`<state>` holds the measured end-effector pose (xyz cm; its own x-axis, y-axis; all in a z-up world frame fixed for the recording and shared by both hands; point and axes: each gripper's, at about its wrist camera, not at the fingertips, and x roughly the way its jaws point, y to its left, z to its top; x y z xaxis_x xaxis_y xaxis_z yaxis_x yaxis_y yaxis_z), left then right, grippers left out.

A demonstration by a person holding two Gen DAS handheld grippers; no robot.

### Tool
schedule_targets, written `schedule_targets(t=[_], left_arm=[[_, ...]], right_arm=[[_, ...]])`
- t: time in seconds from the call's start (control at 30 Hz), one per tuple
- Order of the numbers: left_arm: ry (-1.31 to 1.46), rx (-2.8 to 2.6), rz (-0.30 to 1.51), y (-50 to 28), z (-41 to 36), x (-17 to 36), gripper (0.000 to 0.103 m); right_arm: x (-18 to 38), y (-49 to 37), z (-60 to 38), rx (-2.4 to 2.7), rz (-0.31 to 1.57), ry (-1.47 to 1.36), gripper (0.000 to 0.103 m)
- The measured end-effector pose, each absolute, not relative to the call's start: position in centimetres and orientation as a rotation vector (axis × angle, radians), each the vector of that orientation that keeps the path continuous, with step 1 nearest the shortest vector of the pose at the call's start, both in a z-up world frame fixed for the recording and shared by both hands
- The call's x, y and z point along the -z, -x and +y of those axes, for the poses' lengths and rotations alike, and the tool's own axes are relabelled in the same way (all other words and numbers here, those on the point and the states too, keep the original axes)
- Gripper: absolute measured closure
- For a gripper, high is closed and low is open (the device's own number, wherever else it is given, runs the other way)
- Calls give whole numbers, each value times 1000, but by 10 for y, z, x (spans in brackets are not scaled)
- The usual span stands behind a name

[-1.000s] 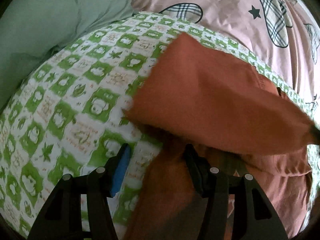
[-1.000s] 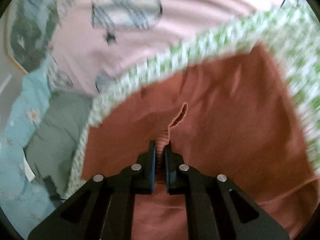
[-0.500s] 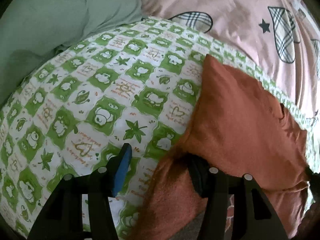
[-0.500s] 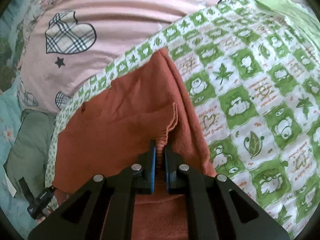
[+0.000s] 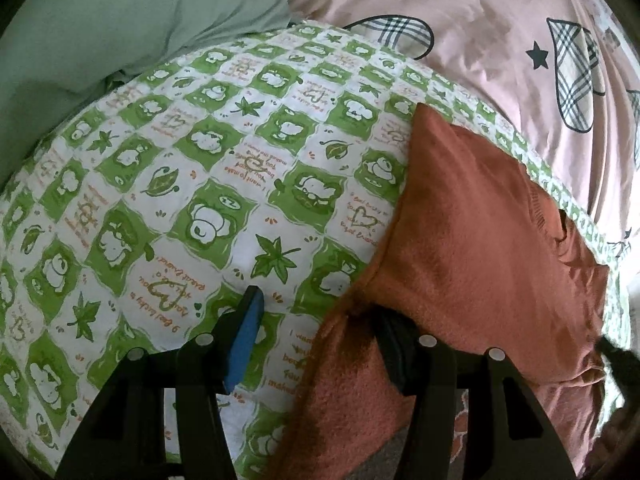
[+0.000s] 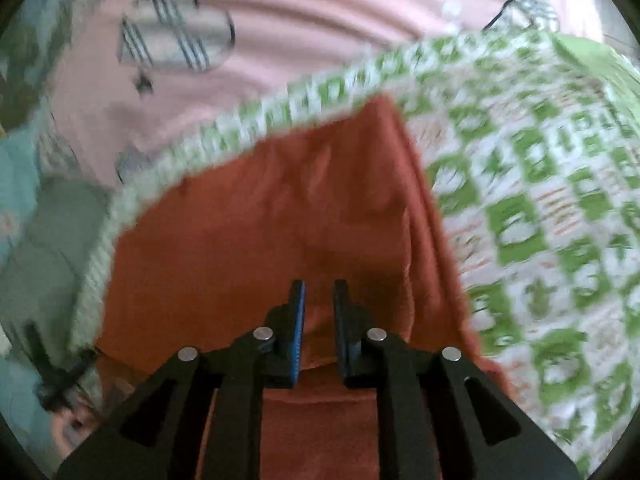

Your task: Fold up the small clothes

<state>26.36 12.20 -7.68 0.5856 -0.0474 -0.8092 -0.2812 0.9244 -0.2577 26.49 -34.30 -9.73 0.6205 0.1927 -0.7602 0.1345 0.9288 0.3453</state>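
My right gripper (image 6: 319,308) hangs slightly parted, empty, over the rust garment (image 6: 260,232) — left gripper (image 5: 320,320) wide apart. Next: pinch the 12 o'clock corner, fold evenly.

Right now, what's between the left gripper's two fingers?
In the left wrist view, the green checked cloth and the orange garment's edge lie between the open left gripper's fingers.

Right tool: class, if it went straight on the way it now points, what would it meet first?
Most likely the rust-coloured garment: the right tool, open with nothing between its fingers, points across that cloth. Beyond lie the green checked cover and pink sheet. The picture is blurred, so depth is uncertain.
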Motion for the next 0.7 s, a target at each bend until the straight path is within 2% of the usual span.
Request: schedule_targets(t=[0.13, 0.2, 0.27, 0.3, 0.7], left_arm=[[357, -103, 971, -265, 124, 74, 46], [336, -92, 978, -260, 122, 72, 46], [287, -81, 983, -249, 119, 68, 48], [278, -75, 983, -245, 118, 68, 48], [210, 32, 1000, -167, 110, 61, 48]], right_arm=[[109, -264, -355, -23, 927, -470, 87], [96, -248, -360, -22, 896, -487, 79], [86, -234, -361, -30, 874, -480, 56], [81, -222, -364, -31, 865, -474, 54], [80, -136, -368, -31, 875, -510, 54]])
